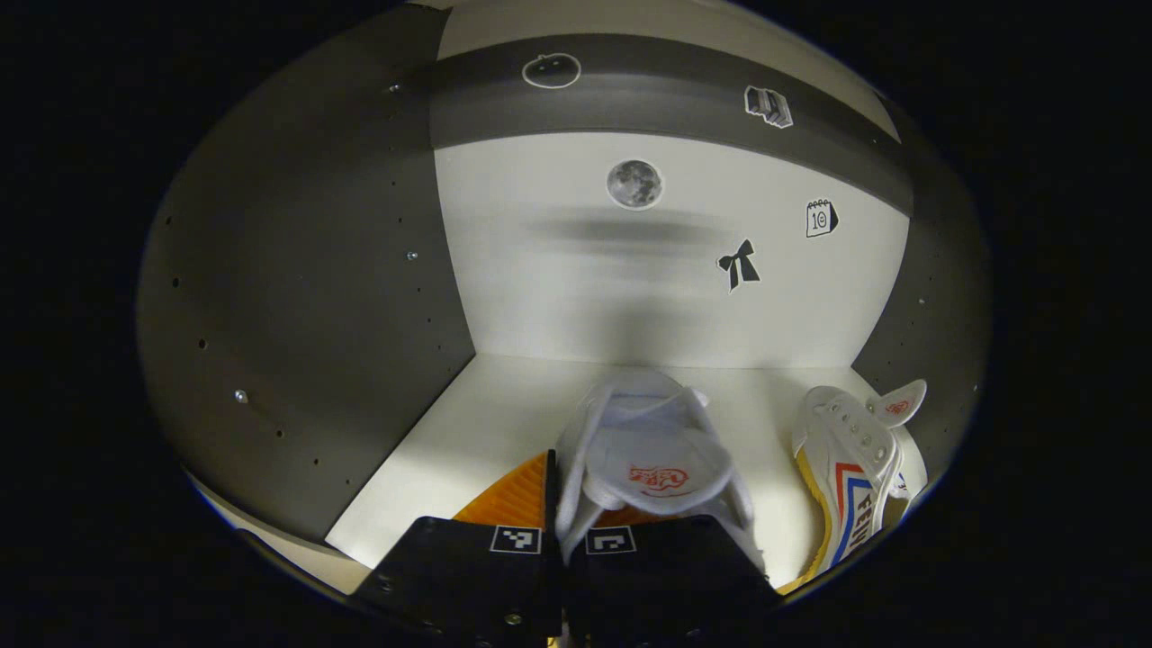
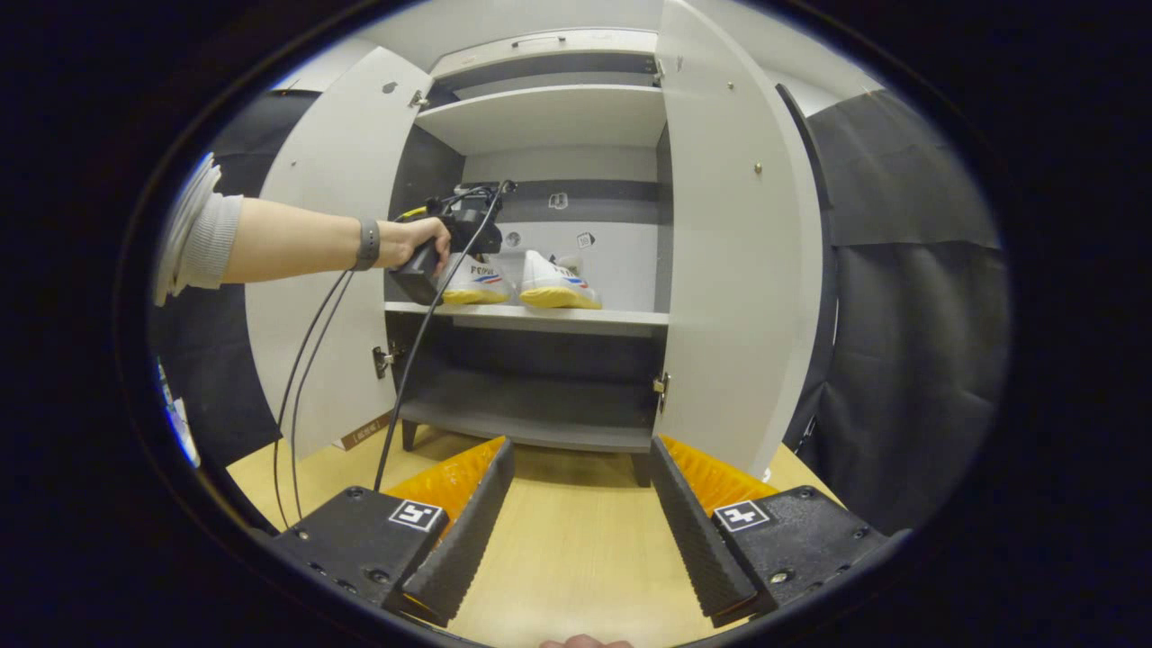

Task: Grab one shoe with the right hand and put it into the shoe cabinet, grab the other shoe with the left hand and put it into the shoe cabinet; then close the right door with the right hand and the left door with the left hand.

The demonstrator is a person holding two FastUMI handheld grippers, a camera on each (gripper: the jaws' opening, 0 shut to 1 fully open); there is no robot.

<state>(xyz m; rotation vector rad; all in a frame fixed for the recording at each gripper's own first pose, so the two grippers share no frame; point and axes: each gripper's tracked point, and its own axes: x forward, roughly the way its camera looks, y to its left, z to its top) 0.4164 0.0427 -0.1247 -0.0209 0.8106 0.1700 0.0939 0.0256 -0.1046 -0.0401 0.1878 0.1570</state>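
Left shoe [image 1: 652, 459] on middle shelf [image 1: 486, 423] of shoe cabinet [image 2: 558, 117], clamped between left gripper [image 1: 562, 540] fingers. Second shoe [image 1: 855, 468] just right, apart. Right gripper [image 2: 580, 513] released, empty, well back over floor [image 2: 567, 540]. Both doors [image 2: 738, 234] open.

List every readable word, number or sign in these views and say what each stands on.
"FEIY", cut off: side of the white canvas shoe with red and blue stripes.
"10": calendar sticker on the cabinet's back panel.
Red logo on the held white shoe's tongue: too blurred to read.
Brown floor label: too small.
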